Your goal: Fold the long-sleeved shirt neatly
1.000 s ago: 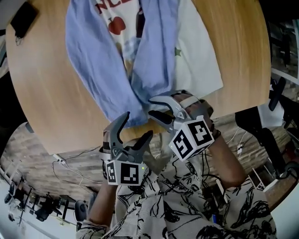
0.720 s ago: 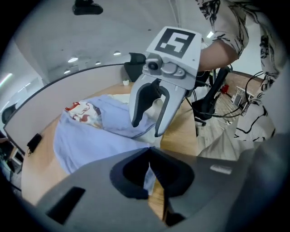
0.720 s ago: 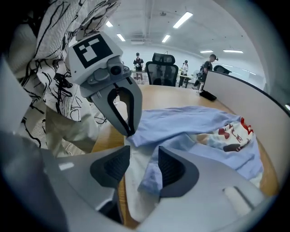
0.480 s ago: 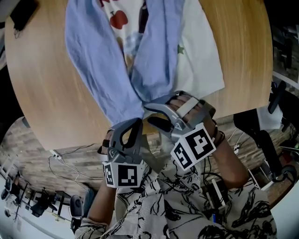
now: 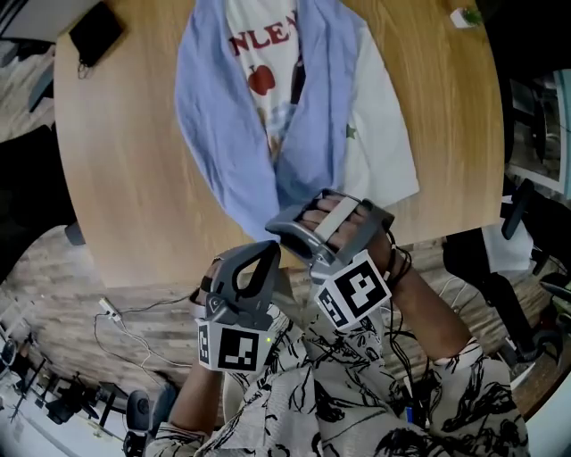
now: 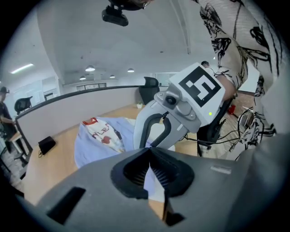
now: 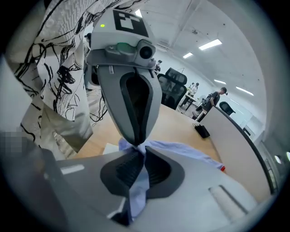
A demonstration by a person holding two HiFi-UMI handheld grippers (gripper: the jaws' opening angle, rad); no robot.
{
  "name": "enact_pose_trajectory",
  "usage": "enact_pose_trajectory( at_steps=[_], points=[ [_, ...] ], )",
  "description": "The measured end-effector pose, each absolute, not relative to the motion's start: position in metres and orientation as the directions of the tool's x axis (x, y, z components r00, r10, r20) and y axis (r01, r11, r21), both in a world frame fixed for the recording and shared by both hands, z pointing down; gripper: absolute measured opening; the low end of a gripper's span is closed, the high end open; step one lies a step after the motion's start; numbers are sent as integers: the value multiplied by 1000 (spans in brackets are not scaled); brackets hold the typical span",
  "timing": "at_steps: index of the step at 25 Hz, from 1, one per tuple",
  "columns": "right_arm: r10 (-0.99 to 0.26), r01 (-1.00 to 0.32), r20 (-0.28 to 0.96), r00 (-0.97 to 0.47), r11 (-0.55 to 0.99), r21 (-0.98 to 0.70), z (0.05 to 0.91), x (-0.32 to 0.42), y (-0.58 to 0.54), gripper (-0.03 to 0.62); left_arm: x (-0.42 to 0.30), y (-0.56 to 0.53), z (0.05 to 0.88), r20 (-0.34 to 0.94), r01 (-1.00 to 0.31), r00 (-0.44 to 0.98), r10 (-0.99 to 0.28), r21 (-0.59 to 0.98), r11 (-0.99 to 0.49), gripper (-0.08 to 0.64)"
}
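Observation:
The long-sleeved shirt (image 5: 214,134) lies on the round wooden table (image 5: 116,178). It has pale blue sleeves and a white printed front. Its two sleeves run down and meet near the table's front edge. My left gripper (image 5: 270,247) is shut on a sleeve end there, and pale cloth shows between its jaws (image 6: 149,154). Just beside it my right gripper (image 5: 273,229) is shut on blue sleeve cloth, which hangs from its jaws (image 7: 140,152). The two grippers' tips almost touch, lifted a little above the tabletop. The rest of the shirt (image 6: 90,140) stays flat.
A black pouch (image 5: 96,36) lies at the table's far left. A small object (image 5: 464,16) sits at the far right rim. Cables (image 5: 116,312) trail on the floor below the front edge. An office chair (image 5: 522,201) stands to the right. People stand in the room behind (image 7: 213,102).
Both grippers' jaws were open at the sleeve ends; the left closed first, then the right. Both have risen with the cloth and drawn close together.

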State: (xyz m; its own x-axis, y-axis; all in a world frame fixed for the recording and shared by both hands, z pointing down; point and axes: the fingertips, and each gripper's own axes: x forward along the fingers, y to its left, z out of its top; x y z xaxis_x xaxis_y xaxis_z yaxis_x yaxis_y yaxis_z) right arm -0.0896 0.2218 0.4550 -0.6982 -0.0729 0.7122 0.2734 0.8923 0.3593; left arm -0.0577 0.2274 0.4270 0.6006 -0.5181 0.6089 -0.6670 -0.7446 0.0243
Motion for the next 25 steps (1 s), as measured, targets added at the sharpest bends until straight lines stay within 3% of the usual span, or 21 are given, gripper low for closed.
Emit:
enact_pose_trajectory(
  at_steps=[4,6,12,16,18,21,23,25],
  points=[
    [-69,209,684,-726,926,314,416,-105,206,12,-81,211,387,537,-713,602,-591,27,-701,28],
    [-72,185,671,-738,935,303,396,-114,190,14,-95,212,382,540,-742,580,-610,41,-670,216],
    [-99,142,637,-764,938,317,339,-141,146,14,-103,205,400,578,-822,475,-663,23,-569,307],
    [-107,137,619,-778,933,333,315,-153,133,14,-108,172,386,516,-904,386,-765,46,-425,300],
    [-119,137,617,-778,926,351,307,-159,126,14,-116,162,382,504,-925,331,-798,9,-379,236],
    [-136,142,622,-771,916,376,300,-164,116,14,-147,159,372,470,-940,281,-837,-42,-339,78],
    [-133,144,623,-771,916,374,296,-166,114,14,-166,156,357,430,-934,309,-848,-34,-357,23],
    [-138,137,620,-773,917,374,293,-167,110,14,-176,151,337,402,-911,366,-840,-30,-411,23]
  ],
)
